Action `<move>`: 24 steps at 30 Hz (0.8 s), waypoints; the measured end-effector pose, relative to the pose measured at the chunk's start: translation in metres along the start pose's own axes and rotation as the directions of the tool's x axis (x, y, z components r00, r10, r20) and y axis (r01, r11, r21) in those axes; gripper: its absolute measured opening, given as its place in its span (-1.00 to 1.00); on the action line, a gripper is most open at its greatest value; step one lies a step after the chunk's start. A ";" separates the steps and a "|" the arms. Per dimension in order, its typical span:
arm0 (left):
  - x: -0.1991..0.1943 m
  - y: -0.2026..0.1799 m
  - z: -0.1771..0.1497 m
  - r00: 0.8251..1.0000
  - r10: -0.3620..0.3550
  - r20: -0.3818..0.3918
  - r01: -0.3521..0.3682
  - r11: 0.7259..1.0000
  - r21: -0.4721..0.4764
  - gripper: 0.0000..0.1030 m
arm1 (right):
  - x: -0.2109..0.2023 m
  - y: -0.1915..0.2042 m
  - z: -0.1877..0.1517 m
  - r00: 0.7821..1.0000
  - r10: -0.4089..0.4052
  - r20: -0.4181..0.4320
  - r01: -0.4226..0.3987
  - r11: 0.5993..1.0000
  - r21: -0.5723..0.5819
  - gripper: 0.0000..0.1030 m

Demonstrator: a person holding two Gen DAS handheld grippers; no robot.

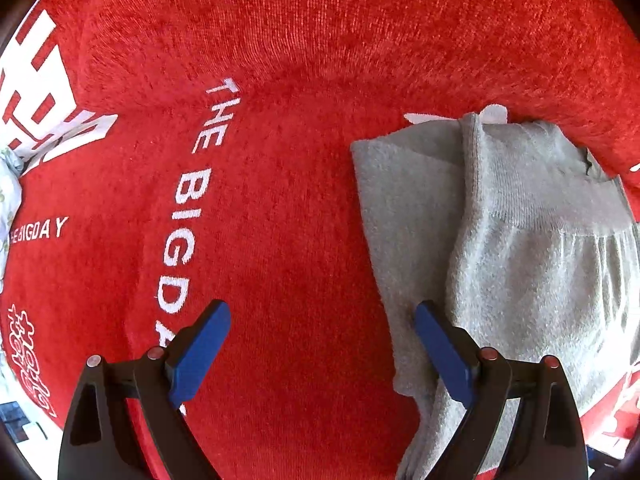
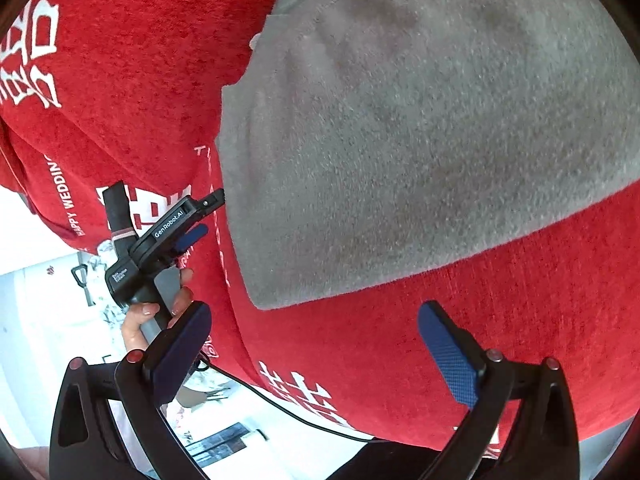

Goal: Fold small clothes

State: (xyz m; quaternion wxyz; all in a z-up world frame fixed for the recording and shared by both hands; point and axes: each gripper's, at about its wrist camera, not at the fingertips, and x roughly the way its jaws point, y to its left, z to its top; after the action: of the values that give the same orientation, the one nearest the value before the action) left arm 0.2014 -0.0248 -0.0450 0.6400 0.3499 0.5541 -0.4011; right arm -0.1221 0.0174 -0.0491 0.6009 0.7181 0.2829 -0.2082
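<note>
Red plush cloth [image 1: 288,216], white lettering woven in ("THE BIG DAY", "HAPPY WEDDING"), covers the whole working surface in both wrist views; what lies beneath it cannot be told.

Grey knit garment [image 1: 520,240] lies on the red cloth, partly folded: a flat layer underneath, a second layer turned over it with a ribbed band showing toward the right edge of the left wrist view. A small white tag sits at its far end. In the right wrist view the same garment [image 2: 420,128] fills the upper half as a broad, smooth grey slab with a rounded near edge.

Left gripper [image 1: 322,344]: jaws spread wide, blue pads visible, nothing between them. Its right finger lies over the near edge of the grey garment; its left finger is over bare red cloth.

Right gripper [image 2: 314,344]: jaws likewise wide apart, empty, poised above red cloth just short of the garment's near edge.

Right wrist view also catches the left gripper from the side, a hand [image 2: 160,312] wrapped on its grey handle, a thin black cable trailing below.
</note>
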 end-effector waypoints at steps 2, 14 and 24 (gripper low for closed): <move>0.000 0.002 0.000 1.000 -0.005 0.002 0.005 1.000 0.003 0.84 | 0.001 -0.004 -0.001 1.000 0.030 0.004 -0.030 0.999 0.022 1.00; -0.005 0.022 -0.006 0.955 -0.296 -0.023 0.293 0.953 -0.074 0.84 | 0.021 -0.031 -0.010 0.953 0.271 0.134 -0.293 0.937 0.189 0.99; -0.001 0.012 -0.011 0.865 -0.498 -0.068 0.484 0.862 -0.152 0.84 | 0.049 -0.006 0.006 0.914 0.332 0.233 -0.379 0.904 0.200 0.97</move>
State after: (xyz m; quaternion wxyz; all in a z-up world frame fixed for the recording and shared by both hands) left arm 0.2074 -0.0091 -0.0453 0.5080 0.1756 0.6826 -0.4952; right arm -0.0889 0.0196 -0.0863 0.5617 0.8015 0.0598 -0.1961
